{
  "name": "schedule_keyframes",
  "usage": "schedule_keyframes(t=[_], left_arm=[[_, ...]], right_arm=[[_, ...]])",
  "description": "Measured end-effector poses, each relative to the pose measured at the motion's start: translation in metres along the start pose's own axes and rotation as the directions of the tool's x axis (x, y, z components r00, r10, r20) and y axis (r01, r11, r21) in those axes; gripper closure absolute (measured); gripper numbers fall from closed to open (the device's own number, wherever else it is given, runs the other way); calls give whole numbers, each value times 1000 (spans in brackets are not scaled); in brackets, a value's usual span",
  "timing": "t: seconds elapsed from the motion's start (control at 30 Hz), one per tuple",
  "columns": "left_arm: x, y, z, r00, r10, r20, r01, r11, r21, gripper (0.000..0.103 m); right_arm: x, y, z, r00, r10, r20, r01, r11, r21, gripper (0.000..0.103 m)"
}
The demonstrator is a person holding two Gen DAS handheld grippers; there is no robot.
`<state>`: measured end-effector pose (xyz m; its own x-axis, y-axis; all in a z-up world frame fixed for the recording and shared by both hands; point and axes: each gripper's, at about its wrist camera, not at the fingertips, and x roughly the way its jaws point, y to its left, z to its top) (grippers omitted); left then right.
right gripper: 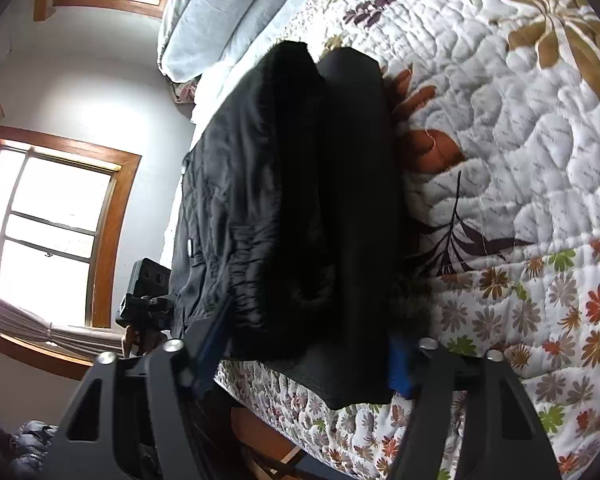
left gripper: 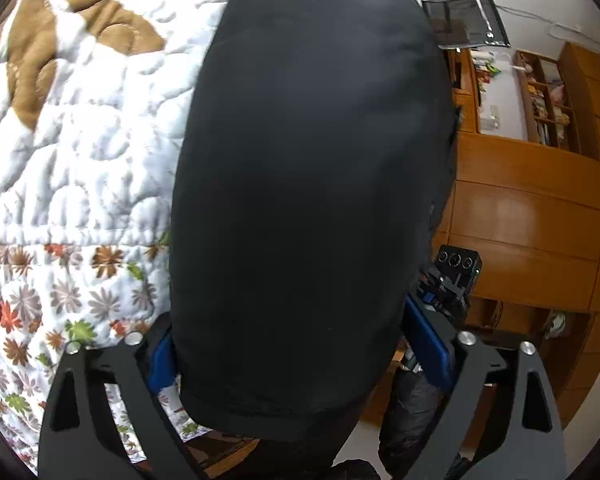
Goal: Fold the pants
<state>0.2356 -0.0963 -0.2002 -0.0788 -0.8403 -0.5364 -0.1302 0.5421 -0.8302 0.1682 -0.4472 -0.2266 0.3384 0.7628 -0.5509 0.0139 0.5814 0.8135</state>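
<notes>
Both tongs, left [left gripper: 300,360] and right [right gripper: 304,356], spread wide, black pants [right gripper: 300,200] between their fingers, unclamped.

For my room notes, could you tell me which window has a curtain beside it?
The larger window with crossbars; a gathered curtain runs along its edge.

We are in a home bedroom: a bed under a floral quilt [right gripper: 520,160], pillows [right gripper: 216,12], wood-framed windows [right gripper: 56,224], and wooden cabinets [left gripper: 532,208] with cluttered shelves [left gripper: 548,96].
</notes>
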Motion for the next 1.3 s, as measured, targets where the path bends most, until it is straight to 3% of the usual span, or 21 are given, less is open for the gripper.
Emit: schedule_keyframes(t=[0.2,0.4,1.3], left_arm=[[2,-8,5,1000,-19,14,19,1000,25,28],[-1,-11,12,999,-31,42,29,999,37,33],[-62,22,55,975,-24,221,20,1000,21,34]], right_arm=[[-6,12,0,1000,2,20,-2,999,-40,54],[-6,22,6,999,13,43,-10,998,-62,56],[62,52,53,997,71,40,-66,992,-105,56]])
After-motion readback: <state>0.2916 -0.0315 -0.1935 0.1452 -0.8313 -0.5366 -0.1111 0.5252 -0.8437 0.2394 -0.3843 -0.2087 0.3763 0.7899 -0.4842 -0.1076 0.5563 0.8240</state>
